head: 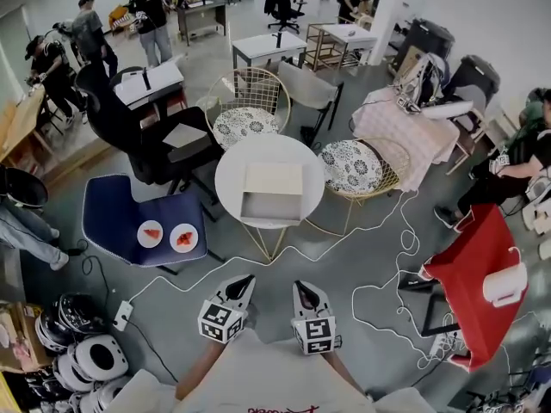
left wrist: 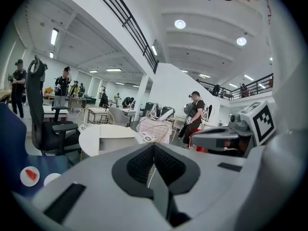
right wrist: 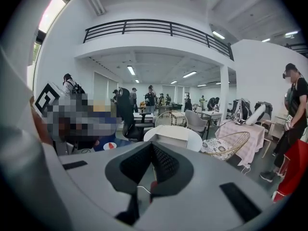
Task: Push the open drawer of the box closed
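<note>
A shallow cardboard box [head: 274, 181] lies on the round white table [head: 232, 179], its drawer [head: 270, 206] pulled out toward me. Both grippers hover low near my body, well short of the table and touching nothing. The left gripper [head: 241, 284] and the right gripper [head: 307, 292] point forward, jaws together. In the left gripper view the shut left gripper [left wrist: 154, 147] faces the box [left wrist: 108, 136] from a distance. The right gripper view shows the right gripper [right wrist: 153, 146] shut and empty, the box [right wrist: 171, 137] ahead.
A blue chair [head: 116, 213] with two plates stands left of the table, wire chairs [head: 366, 166] behind and to the right. White cables [head: 379, 299] cross the floor. A red table [head: 478, 269] with a white jug is at right; helmets [head: 82, 342] are piled at lower left.
</note>
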Tool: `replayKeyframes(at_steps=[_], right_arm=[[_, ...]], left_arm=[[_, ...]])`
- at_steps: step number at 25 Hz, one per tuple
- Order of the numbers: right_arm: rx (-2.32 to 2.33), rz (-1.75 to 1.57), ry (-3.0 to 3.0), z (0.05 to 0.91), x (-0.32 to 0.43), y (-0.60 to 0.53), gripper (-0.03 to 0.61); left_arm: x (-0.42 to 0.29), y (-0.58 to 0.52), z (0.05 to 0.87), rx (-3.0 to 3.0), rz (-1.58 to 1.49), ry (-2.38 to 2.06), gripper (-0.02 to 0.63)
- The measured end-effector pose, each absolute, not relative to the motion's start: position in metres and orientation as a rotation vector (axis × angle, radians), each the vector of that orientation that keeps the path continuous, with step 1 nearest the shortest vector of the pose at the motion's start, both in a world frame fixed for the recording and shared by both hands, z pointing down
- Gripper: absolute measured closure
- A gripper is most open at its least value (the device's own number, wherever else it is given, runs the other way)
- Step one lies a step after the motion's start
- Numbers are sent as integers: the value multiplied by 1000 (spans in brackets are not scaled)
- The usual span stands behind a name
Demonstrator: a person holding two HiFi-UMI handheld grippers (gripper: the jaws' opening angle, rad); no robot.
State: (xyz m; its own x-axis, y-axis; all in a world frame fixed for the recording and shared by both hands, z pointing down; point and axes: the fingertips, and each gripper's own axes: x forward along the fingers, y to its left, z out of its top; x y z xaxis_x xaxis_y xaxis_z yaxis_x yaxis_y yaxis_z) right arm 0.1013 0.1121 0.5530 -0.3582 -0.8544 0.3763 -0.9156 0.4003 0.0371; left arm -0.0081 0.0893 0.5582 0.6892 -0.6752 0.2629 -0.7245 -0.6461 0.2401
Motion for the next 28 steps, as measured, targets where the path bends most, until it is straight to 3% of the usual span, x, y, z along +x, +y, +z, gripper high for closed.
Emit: replayKeyframes(at_steps=[28], right_arm=[[1573,254,-2241,541,6,-110,563]], left_arm=[[-94,-134,554,2591,219,-977,601]])
